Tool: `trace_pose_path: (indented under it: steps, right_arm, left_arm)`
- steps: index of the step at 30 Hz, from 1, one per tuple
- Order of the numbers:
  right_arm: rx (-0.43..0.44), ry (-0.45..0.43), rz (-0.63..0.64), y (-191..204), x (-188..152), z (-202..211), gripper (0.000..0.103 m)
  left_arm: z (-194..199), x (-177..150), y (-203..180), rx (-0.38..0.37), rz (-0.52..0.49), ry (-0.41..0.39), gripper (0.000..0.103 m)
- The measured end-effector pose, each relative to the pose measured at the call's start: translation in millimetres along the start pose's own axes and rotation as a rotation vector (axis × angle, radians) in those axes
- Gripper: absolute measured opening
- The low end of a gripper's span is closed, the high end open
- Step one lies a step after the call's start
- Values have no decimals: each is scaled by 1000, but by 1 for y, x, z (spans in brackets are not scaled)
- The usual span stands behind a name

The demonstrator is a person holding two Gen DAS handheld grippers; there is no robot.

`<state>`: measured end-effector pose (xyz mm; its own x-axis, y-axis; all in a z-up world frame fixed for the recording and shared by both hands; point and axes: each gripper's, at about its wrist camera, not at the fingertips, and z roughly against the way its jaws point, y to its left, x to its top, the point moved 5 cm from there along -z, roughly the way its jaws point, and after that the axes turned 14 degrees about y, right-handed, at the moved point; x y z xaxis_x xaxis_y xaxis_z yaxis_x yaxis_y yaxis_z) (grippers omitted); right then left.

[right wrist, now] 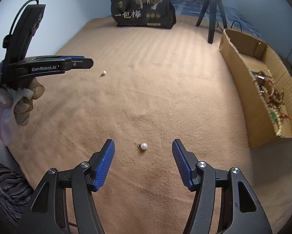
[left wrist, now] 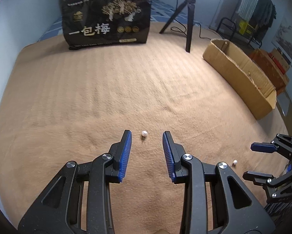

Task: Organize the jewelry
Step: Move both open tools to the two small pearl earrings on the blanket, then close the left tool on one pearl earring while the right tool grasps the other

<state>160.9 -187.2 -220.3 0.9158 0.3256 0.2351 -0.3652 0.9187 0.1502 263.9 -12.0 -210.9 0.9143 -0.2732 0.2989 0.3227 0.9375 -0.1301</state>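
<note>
Looking thru the left wrist view first: left gripper (left wrist: 146,134) points down at a tan blanket (left wrist: 87,97), jaws narrowly apart, nothing between the blue pads. One pearl earring (left wrist: 144,133) lies on the blanket just past the fingertips, in line w/ the gap, not touched. Second pearl earring (left wrist: 234,162) lies well to the right of the first one, near the right gripper (left wrist: 249,159), which enters from the right edge w/ jaws apart. Cardboard box (left wrist: 243,74) sits far right of the first pearl, black printed bag (left wrist: 107,19) far behind it, tripod (left wrist: 188,19) between bag & box.

Right wrist view: right gripper (right wrist: 144,142) has jaws wide, empty. Second pearl earring (right wrist: 143,146) lies on the blanket (right wrist: 165,78) between the fingertips, touching neither pad. First pearl earring (right wrist: 104,72) is up-left of it, just beyond the left gripper (right wrist: 87,62), seen side-on, held by a hand (right wrist: 23,101) in a white cloth glove. Cardboard box (right wrist: 243,74) stands right of the near pearl, w/ a heap of bead strings (right wrist: 272,97) inside. Bag (right wrist: 144,9) & tripod (right wrist: 212,9) sit far behind.
</note>
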Motion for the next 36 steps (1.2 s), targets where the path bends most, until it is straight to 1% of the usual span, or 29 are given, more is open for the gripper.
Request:
trace_pose_path:
  steps: [1,3,5,8,11,13,18,19,20,21,26,28,30,31,32,36]
  right_arm:
    - [1,4,0,0,-1,-2,57]
    - [0,12,7,0,-1,-6,54]
    - [-8,18,16,-1,-2,-9,53]
    - [-1,25,20,-2,-2,-12,47]
    - [3,33,28,-2,-1,-15,44]
    - [4,40,37,0,-1,-18,38]
    - [11,52,51,0,1,-23,33]
    - [12,54,54,1,1,-24,32]
    - [12,56,57,1,1,-25,31]
    - [11,59,60,1,1,-26,30]
    - [3,67,67,2,1,-31,28]
    - [4,67,68,2,2,-31,22]
    - [3,69,73,3,3,-33,17]
    - [0,70,78,4,3,-33,13]
    - [-2,71,82,5,4,-34,10]
    - [-14,65,89,8,5,-33,9]
  left_arm:
    - [-2,-1,-1,4,-6,3,33]
    - [-9,-1,-3,9,-19,14,33]
    - [-15,-1,-4,15,-27,24,33]
    - [-24,0,-4,28,-36,38,33]
    - [-29,2,-4,35,-38,44,33]
    - [-32,3,-4,41,-39,45,33]
    - [-39,6,0,49,-35,49,33]
    - [-41,7,1,49,-34,50,32]
    - [-42,7,1,50,-35,52,27]
    - [-44,7,2,52,-37,54,25]
    - [-48,10,5,47,-33,54,23]
    - [-48,11,5,53,-38,52,18]
    - [-48,10,5,56,-41,51,16]
    - [-49,10,4,59,-43,50,13]
    - [-49,10,4,62,-46,50,10]
    - [-48,10,4,62,-47,48,7]
